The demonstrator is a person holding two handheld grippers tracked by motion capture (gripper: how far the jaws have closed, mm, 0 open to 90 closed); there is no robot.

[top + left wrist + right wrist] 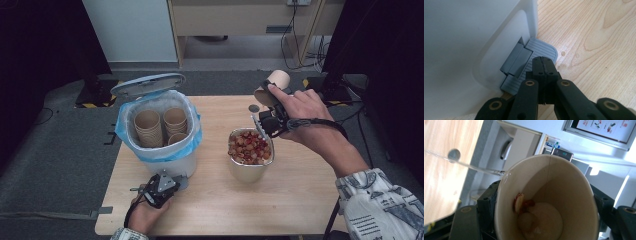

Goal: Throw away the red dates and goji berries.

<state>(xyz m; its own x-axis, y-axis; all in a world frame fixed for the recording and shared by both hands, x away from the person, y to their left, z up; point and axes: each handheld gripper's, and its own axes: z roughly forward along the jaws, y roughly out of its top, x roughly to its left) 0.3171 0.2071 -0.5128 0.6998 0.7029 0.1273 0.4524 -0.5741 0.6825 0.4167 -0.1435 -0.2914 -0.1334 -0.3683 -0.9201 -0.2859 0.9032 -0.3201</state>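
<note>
A white pedal bin (167, 162) with a blue liner stands on the left of the table, its grey lid (147, 84) raised. Several brown paper cups (150, 128) stand stacked inside it. My left gripper (172, 180) is shut and empty, its tips (544, 62) resting on the bin's grey ribbed pedal (541, 48). My right gripper (269, 100) is shut on a paper cup (274, 86), held tilted above and behind a metal container (247, 171) of red and tan food scraps (249, 147). Inside the held cup (564, 195) a few scraps and white residue cling near the bottom.
The wooden table (300, 200) has bare room at the front right. A small grey disc (254, 108) lies on the table behind the metal container. Beyond the table are dark floor, cables and a wooden cabinet (240, 20).
</note>
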